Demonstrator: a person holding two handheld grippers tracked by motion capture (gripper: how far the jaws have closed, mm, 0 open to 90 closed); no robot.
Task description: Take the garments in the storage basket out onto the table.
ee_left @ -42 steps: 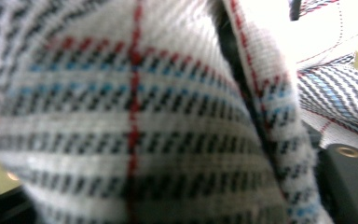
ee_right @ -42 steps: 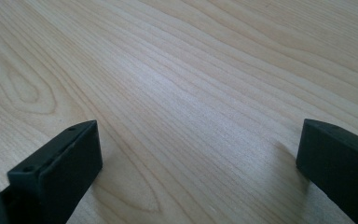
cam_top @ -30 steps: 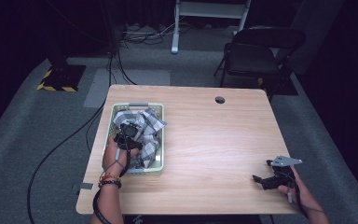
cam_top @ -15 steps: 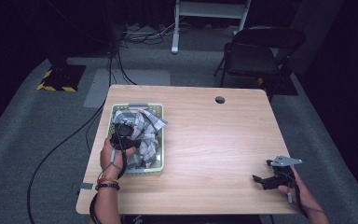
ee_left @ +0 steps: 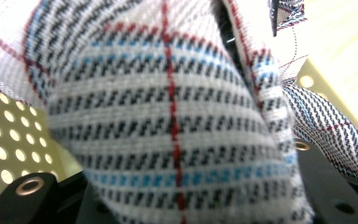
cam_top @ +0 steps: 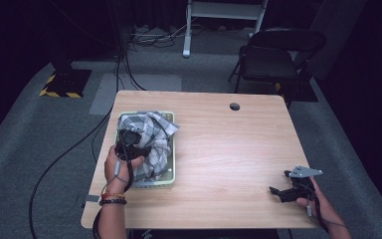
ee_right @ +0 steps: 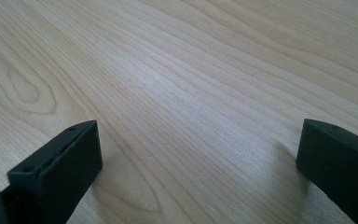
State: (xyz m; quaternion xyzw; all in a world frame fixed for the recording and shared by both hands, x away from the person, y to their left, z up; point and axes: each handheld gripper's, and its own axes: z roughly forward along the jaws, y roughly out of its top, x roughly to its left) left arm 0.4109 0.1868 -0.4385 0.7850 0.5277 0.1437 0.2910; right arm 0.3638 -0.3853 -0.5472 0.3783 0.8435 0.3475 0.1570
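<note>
A white checked cloth [cam_top: 154,132] with blue, black and red lines lies bunched in a pale green perforated basket [cam_top: 172,164] on the left of the wooden table [cam_top: 229,149]. My left gripper [cam_top: 129,141] is over the basket and shut on a fold of this cloth. In the left gripper view the cloth [ee_left: 168,116] bulges between the black fingers [ee_left: 32,200], with the basket wall [ee_left: 9,140] behind it. My right gripper [cam_top: 277,191] rests near the table's front right corner. In the right gripper view it [ee_right: 200,158] stands open over bare wood, nothing between its jaws.
A round cable hole [cam_top: 235,106] sits near the table's far edge. A black chair [cam_top: 273,59] stands behind the far right corner. Cables trail across the grey floor [cam_top: 79,144] to the left of the table.
My left hand has lifted a little with the cloth, and the bunch now stands higher in the basket. The right hand has kept still.
</note>
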